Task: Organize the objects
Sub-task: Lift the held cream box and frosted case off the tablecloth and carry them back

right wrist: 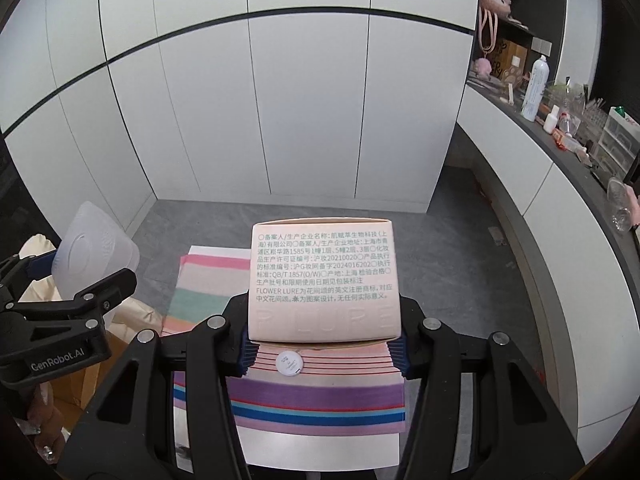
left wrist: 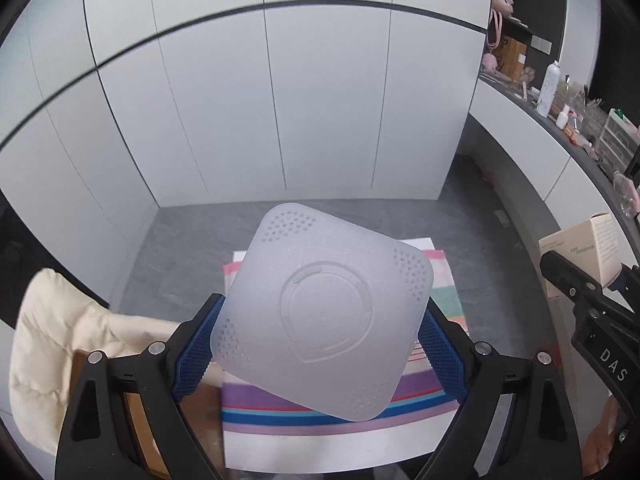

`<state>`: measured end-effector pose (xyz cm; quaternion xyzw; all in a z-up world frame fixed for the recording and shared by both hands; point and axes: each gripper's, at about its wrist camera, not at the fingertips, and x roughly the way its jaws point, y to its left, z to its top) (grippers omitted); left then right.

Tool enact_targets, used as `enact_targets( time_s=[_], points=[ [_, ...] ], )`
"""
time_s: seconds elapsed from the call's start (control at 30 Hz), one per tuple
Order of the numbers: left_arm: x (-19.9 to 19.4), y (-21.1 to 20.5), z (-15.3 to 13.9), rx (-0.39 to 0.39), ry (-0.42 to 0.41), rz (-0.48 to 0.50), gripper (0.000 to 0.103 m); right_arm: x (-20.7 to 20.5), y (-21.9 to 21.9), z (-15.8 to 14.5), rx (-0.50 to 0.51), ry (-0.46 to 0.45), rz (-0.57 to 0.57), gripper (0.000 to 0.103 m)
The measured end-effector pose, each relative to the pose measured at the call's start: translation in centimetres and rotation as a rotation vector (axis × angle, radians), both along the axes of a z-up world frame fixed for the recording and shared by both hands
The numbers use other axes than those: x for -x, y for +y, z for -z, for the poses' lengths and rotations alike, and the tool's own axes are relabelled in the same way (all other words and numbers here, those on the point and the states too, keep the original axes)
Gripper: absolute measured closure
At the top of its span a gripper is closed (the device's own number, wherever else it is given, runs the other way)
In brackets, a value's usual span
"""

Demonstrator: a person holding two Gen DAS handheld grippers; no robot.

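Left hand-held black gripper (left wrist: 320, 344) clamped by its blue textured pads (left wrist: 200, 352) on a frosted translucent white square plastic container with rounded corners (left wrist: 324, 312), held tilted above the table, jaws spread wide to span it. On the container's facing surface: clusters of small perforations at the corners and an embossed rounded-teardrop outline in the middle; no readable lettering. Right hand-held black gripper (right wrist: 324, 344) pinching a pale peach cardboard cosmetic box (right wrist: 324, 280) by its lower sides, also lifted clear of the table. Printed on the box in dark type: Chinese regulatory text with numbers such as "1585", "20210020", "2024016202" and "QB/T 1857(O/W)", then "FLOWER LURE" followed by more Chinese; embossed below, large faint letters reading roughly "LURE". "GenRobot.AI" in white on the left gripper's body, seen from the right wrist; "DAS" in white on the right gripper's body (left wrist: 592, 320), seen from the left wrist. Below both: a white table (right wrist: 320, 444) bearing a striped cloth in pink, teal, purple and blue bands (right wrist: 316, 404), with a small round white disc (right wrist: 290, 362) lying on it, its print too small to read. At left, a cream padded jacket (left wrist: 60, 344) on a wooden chair. At right, a dark counter (right wrist: 560, 148) with a tall white spray bottle (right wrist: 535, 88), labels illegible.
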<state>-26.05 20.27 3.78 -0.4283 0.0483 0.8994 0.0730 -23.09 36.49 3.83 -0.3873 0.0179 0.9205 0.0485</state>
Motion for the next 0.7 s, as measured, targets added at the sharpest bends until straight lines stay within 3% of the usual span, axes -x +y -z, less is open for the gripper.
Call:
enact_targets(
  time_s=[0.7],
  points=[
    [-6.5, 0.3, -0.1, 0.017, -0.003, 0.029, 0.011, -4.8, 1.0, 0.1, 0.029, 0.004, -0.005, 0.049]
  ],
)
